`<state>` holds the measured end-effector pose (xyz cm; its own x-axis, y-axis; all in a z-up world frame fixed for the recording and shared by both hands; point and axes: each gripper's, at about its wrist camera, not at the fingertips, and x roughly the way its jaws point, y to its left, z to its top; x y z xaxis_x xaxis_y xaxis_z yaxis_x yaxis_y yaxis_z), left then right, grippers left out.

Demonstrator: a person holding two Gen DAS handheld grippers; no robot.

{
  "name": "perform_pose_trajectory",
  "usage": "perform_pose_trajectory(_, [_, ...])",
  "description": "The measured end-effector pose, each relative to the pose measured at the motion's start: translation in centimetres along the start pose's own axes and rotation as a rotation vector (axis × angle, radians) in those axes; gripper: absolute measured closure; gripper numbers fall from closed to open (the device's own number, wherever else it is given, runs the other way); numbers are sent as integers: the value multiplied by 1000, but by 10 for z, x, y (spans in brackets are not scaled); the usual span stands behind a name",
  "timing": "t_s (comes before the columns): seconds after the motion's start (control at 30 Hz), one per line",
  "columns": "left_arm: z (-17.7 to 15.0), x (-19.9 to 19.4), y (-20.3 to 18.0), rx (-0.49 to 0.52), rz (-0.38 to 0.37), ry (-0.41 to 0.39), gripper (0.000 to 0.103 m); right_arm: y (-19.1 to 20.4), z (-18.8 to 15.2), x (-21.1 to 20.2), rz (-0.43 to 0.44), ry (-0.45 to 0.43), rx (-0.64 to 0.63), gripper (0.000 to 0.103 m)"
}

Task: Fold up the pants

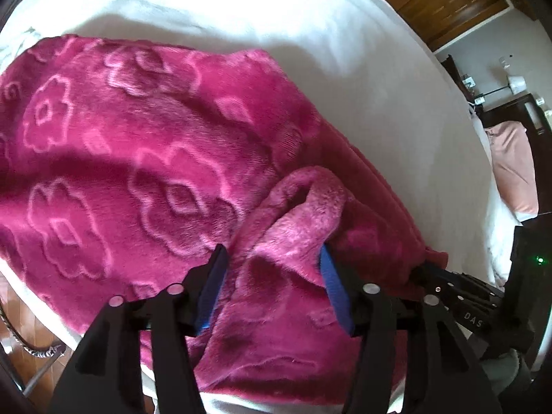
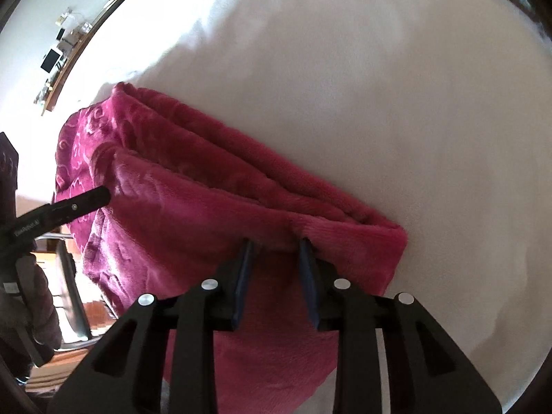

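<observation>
Pink fleece pants (image 1: 145, 158) lie folded on white bed (image 1: 362, 79). Left gripper (image 1: 272, 258) spread around raised fold, pads not pressing. Right gripper (image 2: 276, 246) pinches near edge. Risk: uneven release lets bulky fleece spring open, skewing fold.

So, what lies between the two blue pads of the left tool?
A raised fold of the pink pants lies between the pads of the left tool; the left wrist view shows it.

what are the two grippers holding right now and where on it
Both are at the pink fleece pants. The right gripper pinches the folded edge near its corner. The left gripper straddles a raised fold with jaws wide; whether it grips cannot be told.
</observation>
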<state>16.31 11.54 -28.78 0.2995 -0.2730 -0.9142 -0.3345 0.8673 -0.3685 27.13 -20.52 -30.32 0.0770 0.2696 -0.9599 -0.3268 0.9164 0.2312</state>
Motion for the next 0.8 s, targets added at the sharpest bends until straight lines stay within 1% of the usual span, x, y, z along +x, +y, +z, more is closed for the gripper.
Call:
perform_pose_trajectory(0.07, [-2,-7,8,-8,-5,-11,44,11,-1,-6,-8,-18,-23,61])
perform_pose_trajectory(0.13, [-5,-18,20,-28,-7,-24,44,19,-3,-13,-14,-39,-39,59])
perform_pose_trajectory(0.3, [-11,-42,59,-109,-10,-56,41,43,2,-25,-10,-85,-38,59])
perform_pose_trajectory(0.47, [-16,-67,112,-240,5,-102,41,83,15,-31,23,-106,-81,59])
perform_pose_trajectory(0.57, [-17,-83,151,-317,23,-130,41,111,23,-28,43,-97,-126,59])
perform_pose_trajectory(0.63, [-21,-95,186,-374,35,-152,41,128,26,-24,51,-85,-151,59])
perform_pose_trajectory(0.73, [-18,-108,221,-448,46,-177,40,156,30,-11,61,-57,-183,59])
perform_pose_trajectory(0.8, [-17,-114,246,-492,54,-191,36,173,33,-4,69,-38,-205,59])
